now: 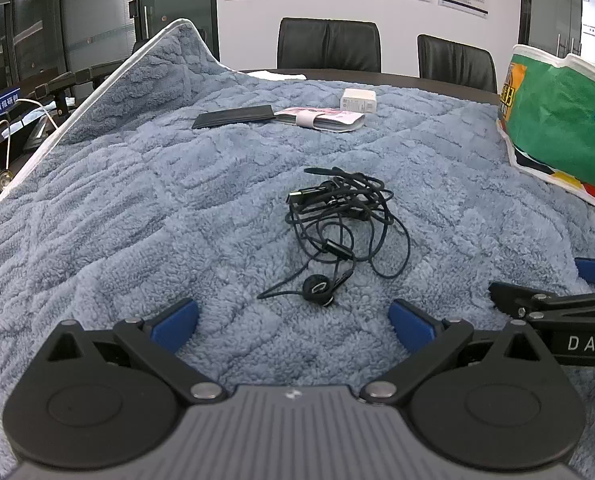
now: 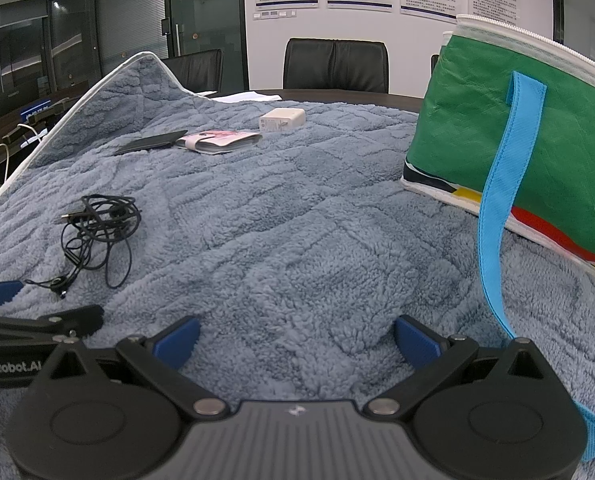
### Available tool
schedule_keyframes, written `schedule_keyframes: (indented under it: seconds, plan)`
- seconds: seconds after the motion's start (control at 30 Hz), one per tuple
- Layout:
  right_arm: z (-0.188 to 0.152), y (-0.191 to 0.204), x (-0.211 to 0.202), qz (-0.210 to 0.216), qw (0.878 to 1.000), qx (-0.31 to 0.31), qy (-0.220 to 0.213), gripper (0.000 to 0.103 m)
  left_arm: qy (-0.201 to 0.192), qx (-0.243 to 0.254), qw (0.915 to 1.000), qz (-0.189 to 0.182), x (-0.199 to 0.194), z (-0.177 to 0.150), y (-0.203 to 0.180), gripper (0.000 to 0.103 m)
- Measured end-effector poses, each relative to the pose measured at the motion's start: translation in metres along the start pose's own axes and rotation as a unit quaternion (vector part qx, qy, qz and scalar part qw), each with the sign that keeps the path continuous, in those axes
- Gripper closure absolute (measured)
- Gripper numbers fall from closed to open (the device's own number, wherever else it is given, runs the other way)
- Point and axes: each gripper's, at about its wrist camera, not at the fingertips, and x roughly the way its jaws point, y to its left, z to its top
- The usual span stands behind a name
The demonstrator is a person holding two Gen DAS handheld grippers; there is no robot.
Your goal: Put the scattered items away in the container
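Two grippers hover low over a blue fleece blanket [image 1: 145, 184], side by side. Left gripper [image 1: 293, 322]: blue-padded fingers [image 1: 175, 322] spread wide, nothing between them, pads just above the pile. Right gripper [image 2: 295, 332]: likewise spread wide, holding nothing; its arm shows at the right edge of the left view with the letters "DAS". The left one's arm, at the left edge of the right view, reads "enRobot.AI".

Just ahead of the left gripper: tangled black earphones [image 1: 343, 224], one earbud nearest the fingers, cable heaped behind it. Apart from both grippers.

Farther back, in a row: flat black wallet [image 1: 233, 116], touching or just beside it a pink card holder [image 1: 321, 118] with a white strap, then a white charger block [image 1: 359, 100] with small grey print, unreadable.

Right side: green woven tote bag [image 2: 481, 120], white zip edge, blue strap [image 2: 501, 200] hanging toward the right gripper. Yellow characters on its end panel, not legible.

Behind: black chairs [image 1: 329, 44], wall posters, text too small.
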Motion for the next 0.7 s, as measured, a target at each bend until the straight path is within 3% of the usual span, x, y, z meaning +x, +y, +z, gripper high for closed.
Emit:
schedule_keyframes:
  seconds: [0.7]
  plan:
    - [0.0004, -0.0008, 0.0009, 0.002, 1.000, 0.001, -0.001, 0.000, -0.003, -0.002, 1.0000, 0.000, -0.0004, -0.0001, 0.0004, 0.000]
